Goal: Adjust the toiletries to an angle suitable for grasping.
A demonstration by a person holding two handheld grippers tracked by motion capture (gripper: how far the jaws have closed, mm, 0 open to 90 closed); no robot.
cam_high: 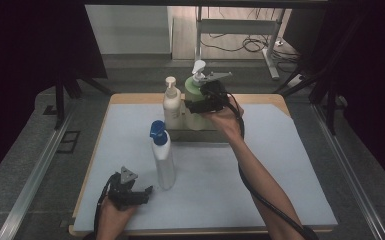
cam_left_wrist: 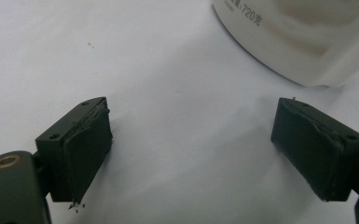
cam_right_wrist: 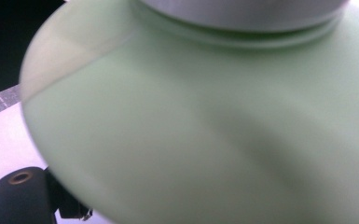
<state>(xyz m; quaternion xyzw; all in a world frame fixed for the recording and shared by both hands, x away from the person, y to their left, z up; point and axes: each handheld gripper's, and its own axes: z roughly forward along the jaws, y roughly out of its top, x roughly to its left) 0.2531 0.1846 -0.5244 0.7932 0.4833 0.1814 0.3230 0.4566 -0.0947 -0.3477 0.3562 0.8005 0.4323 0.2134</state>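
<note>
From the high view, the right gripper [cam_high: 196, 104] is pressed against a green pump bottle [cam_high: 196, 97] standing in a low tray [cam_high: 177, 134] at the far side of the surface [cam_high: 290, 190], just beside a cream pump bottle [cam_high: 171, 105] — a careless pull could knock that neighbour over. A tall white bottle with a blue cap [cam_high: 163, 159] stands near the left gripper [cam_high: 139, 192], which rests low on the surface. In the left gripper view, the jaws stand wide apart, empty, the white bottle's base [cam_left_wrist: 298, 42] just ahead. In the right gripper view, the green bottle [cam_right_wrist: 214, 130] looms close and blurred — whether the jaws clamp it cannot be told, so it might slip or tip.
</note>
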